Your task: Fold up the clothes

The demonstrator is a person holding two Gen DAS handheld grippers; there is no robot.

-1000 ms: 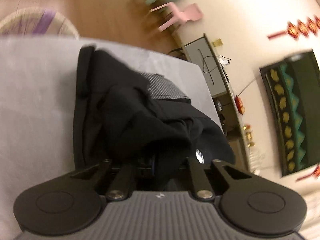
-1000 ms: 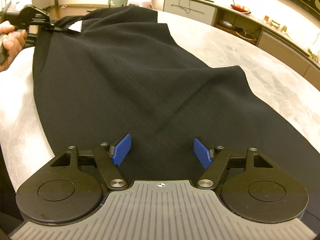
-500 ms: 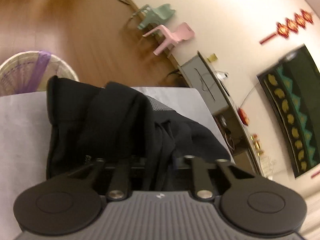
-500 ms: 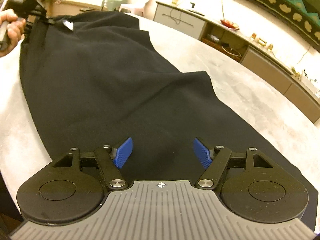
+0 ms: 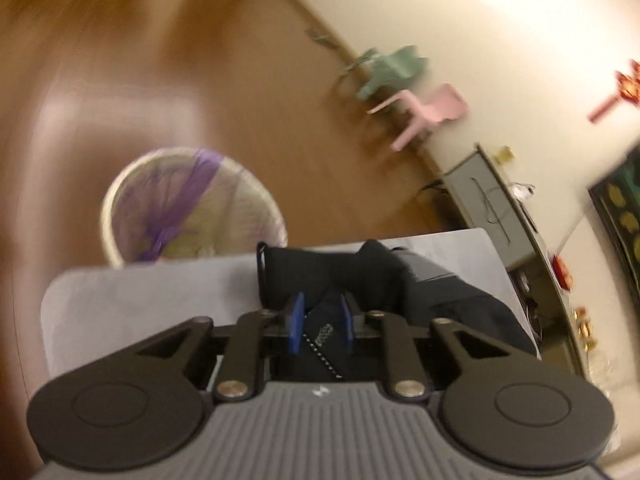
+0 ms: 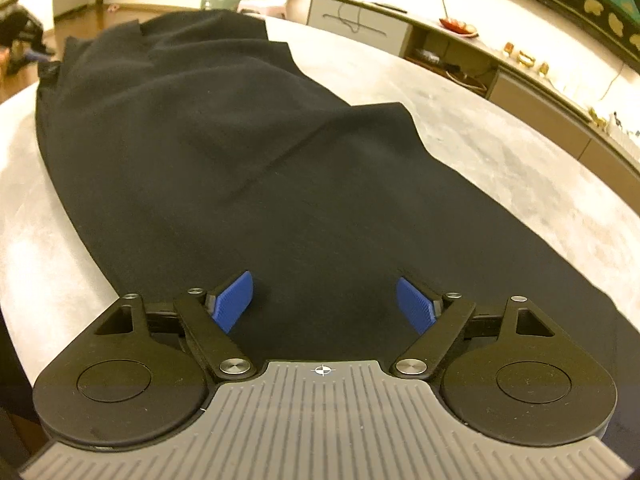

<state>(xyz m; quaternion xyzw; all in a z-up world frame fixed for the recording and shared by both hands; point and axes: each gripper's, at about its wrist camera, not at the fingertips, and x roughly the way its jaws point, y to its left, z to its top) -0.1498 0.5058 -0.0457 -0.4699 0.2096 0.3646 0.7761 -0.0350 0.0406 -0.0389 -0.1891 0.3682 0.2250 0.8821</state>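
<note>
Ahead of the left gripper point(image 5: 320, 322) the floor point(image 5: 140, 60) and basket point(image 5: 192, 204) smear with blur; its body hides the black garment's point(image 5: 360, 276) near part.

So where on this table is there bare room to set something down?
Bare table runs along the black garment's right edge toward the sideboard, and a narrower strip lies on its left. The middle is covered, and the far end is bunched beside the left gripper.
</note>
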